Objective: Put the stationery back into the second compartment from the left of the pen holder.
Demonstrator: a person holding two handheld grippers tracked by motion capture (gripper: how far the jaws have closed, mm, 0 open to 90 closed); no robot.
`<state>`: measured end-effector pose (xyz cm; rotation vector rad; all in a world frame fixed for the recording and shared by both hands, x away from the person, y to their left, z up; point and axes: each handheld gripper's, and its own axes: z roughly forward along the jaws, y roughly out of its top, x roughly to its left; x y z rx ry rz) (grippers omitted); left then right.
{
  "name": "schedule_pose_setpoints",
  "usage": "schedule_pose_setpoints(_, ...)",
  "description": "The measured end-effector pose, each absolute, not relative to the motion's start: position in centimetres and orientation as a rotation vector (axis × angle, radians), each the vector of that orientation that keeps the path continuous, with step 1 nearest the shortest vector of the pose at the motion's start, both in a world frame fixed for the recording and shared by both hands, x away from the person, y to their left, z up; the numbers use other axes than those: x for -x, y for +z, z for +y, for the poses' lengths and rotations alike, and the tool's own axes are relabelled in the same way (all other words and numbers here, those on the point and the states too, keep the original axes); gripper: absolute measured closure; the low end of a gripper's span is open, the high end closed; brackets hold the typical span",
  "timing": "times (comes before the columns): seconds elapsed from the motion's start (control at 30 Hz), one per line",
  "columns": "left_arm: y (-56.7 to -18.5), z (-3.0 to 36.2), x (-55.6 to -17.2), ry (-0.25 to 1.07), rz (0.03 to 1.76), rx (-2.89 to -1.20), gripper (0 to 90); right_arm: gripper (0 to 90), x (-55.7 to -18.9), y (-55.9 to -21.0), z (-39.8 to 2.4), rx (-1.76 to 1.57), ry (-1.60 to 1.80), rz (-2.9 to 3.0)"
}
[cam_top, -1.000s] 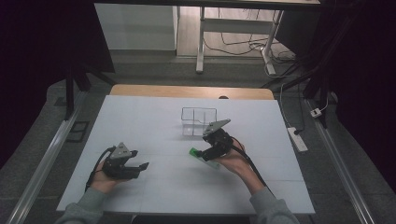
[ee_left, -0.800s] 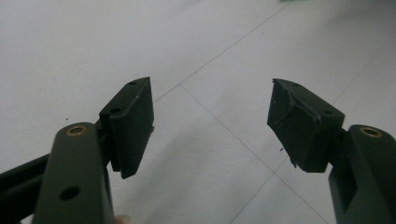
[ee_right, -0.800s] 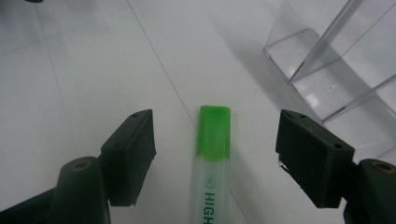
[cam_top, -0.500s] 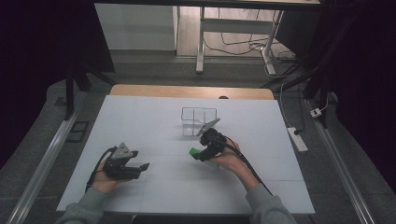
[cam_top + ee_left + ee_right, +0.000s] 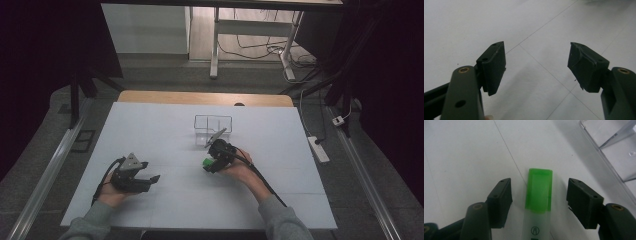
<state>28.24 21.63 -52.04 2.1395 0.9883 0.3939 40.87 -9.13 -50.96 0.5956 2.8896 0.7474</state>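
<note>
Big white table (image 5: 165, 127) takes up most of the scene, and everything else sits somewhere around the clear plastic box (image 5: 213, 129) near its middle. Person's right hand (image 5: 240, 169) is just on the near side of that box, holding the right gripper (image 5: 208, 165) low over the tabletop. Its jaws are spread wide on either side of a highlighter (image 5: 537, 205), not touching it. The marker lies flat on the table just in front of the box, green cap (image 5: 539, 190) pointing away along the jaws. Well off to the near-left of the box, the left hand (image 5: 111, 192) holds the left gripper (image 5: 537, 66), also gaping wide with nothing but bare table between the jaws
</note>
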Motion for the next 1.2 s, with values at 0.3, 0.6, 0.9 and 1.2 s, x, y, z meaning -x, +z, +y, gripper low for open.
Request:
schedule_pose_setpoints(0.3, -52.0, 21.6, -28.2, 0.393, 0.986, -2.14, 30.3, 49.0, -40.8, -51.1, -8.5, -0.568, 0.7, 2.876)
schedule_pose_setpoints(0.6, -52.0, 21.6, -28.1, 0.395, 0.983, -2.141, 30.2, 66.7, -40.5, -51.0, -8.4, -0.571, 0.707, 2.878)
schedule_pose_setpoints(0.9, -52.0, 21.7, -28.1, 0.396, 0.982, -2.141, 30.2, 67.1, -40.6, -51.0, -8.7, -0.595, 0.739, 2.872)
schedule_pose_setpoints(1.2, -52.0, 21.7, -28.1, 0.4, 0.983, -2.136, 30.2, 67.1, -40.5, -48.7, -9.8, -0.608, 0.884, 2.807)
